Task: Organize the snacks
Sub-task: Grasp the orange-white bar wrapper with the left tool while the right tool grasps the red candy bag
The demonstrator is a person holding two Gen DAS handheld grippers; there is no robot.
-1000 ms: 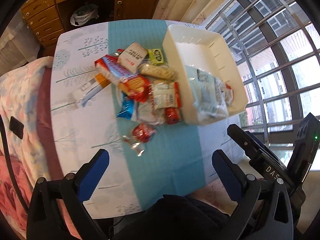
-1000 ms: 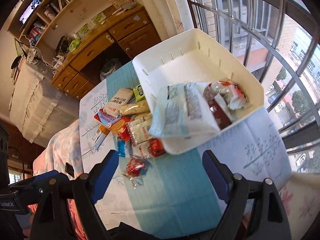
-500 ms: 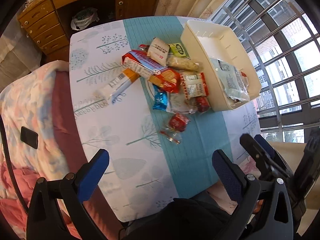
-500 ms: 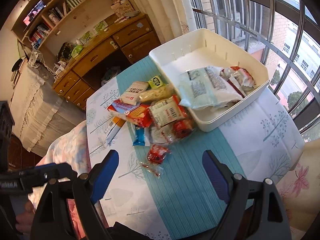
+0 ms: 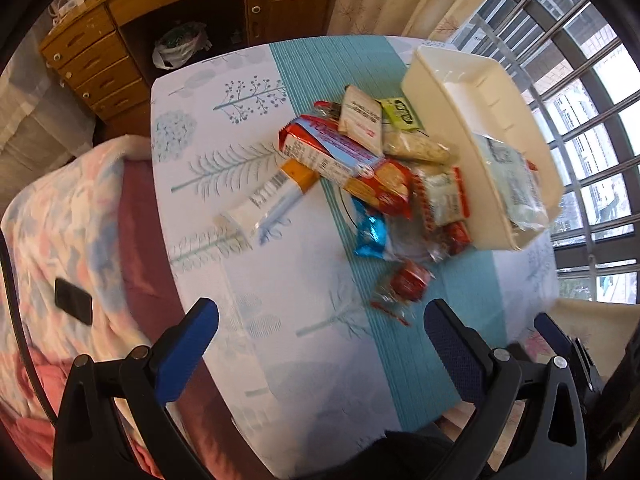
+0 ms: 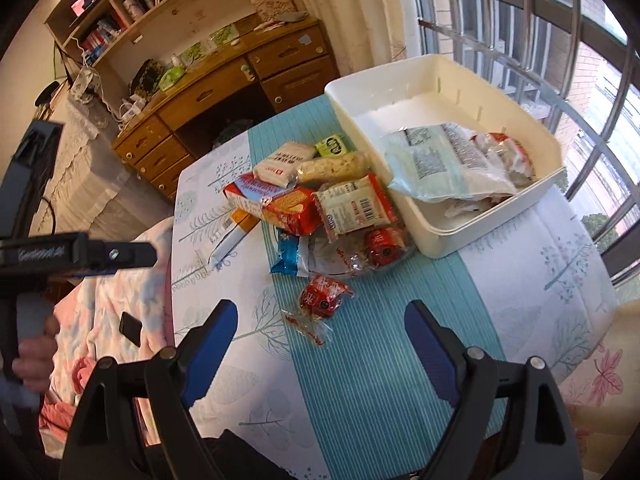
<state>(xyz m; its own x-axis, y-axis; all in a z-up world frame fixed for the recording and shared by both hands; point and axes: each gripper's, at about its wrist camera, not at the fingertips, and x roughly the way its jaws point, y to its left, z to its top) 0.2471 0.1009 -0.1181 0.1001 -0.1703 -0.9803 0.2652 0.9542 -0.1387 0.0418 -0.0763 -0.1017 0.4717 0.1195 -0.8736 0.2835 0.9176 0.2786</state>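
A pile of snack packets lies mid-table: a long red biscuit pack [image 5: 344, 162] [image 6: 276, 200], a white-and-orange bar [image 5: 266, 200], a blue foil packet [image 5: 370, 232], a small red wrapped snack [image 5: 408, 282] [image 6: 322, 298] nearest me. A white bin [image 5: 448, 120] [image 6: 440, 236] at the right holds a pale green bag [image 6: 436, 164] and a red-white packet [image 6: 504, 148]. My left gripper [image 5: 320, 344] is open and empty above the table's near side. My right gripper [image 6: 320, 340] is open and empty, just short of the small red snack.
The table [image 5: 192, 128] has a white leaf-print cloth with a teal runner [image 6: 372, 360]. A pink floral blanket [image 5: 60, 220] with a black phone [image 5: 74, 307] lies left. A wooden desk [image 6: 224, 80] stands behind, window bars [image 6: 560, 40] at right.
Both grippers have pulled back and up from the bin; the pile now sits farther off. The left view has swung left, showing more blanket. Both stay open and empty.
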